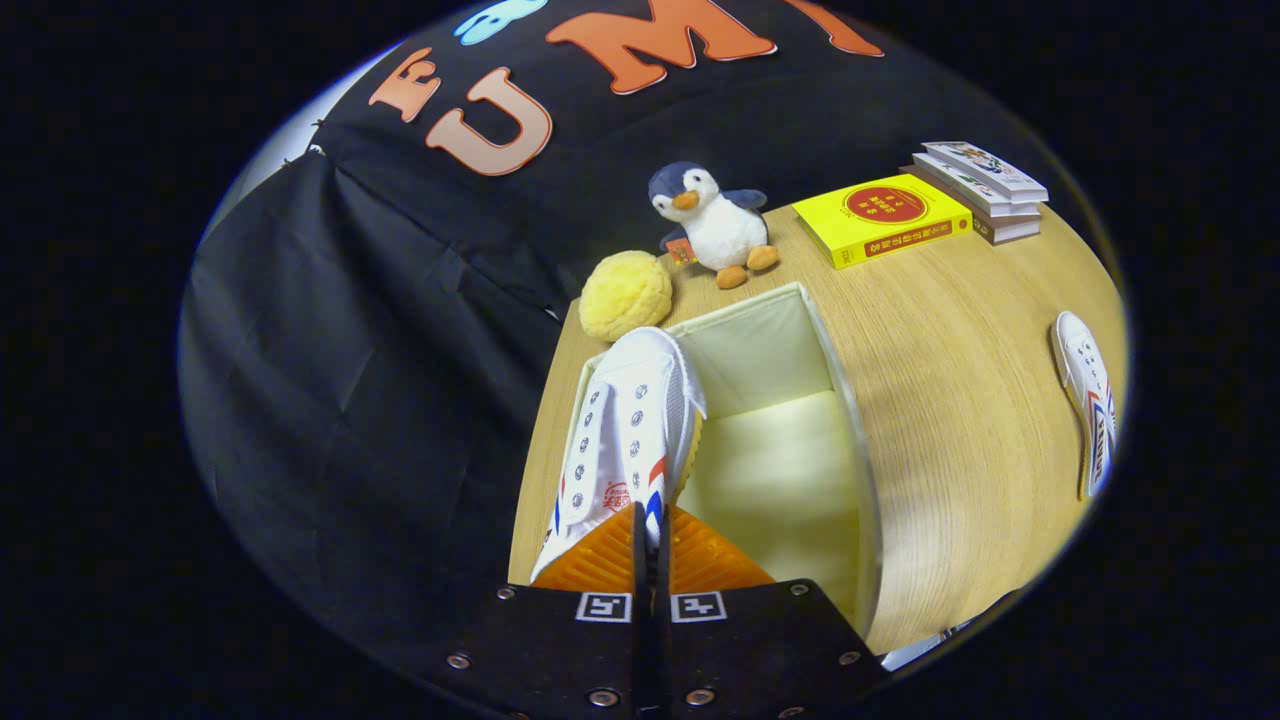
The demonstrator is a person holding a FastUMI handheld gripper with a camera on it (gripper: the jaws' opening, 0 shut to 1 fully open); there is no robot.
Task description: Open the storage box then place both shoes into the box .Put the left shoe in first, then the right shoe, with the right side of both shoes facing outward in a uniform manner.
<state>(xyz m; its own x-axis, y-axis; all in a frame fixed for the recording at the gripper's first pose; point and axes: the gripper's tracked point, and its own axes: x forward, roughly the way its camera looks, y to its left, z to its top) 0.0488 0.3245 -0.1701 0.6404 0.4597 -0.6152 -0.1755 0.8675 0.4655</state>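
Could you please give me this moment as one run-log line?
gripper: shut on white shoe | held over open storage box | second shoe on table

A wooden table (940, 400) with a pale grain carries everything. An open storage box (835, 360) with cream walls stands on it just ahead of the fingers. Beyond the box sit a yellow fluffy ball (626, 295) and a toy penguin (712, 226). Further off lie a yellow book (882, 218) and, beside it, a small stack of books (985, 190). A white shoe (1088, 405) lies well apart from the box.
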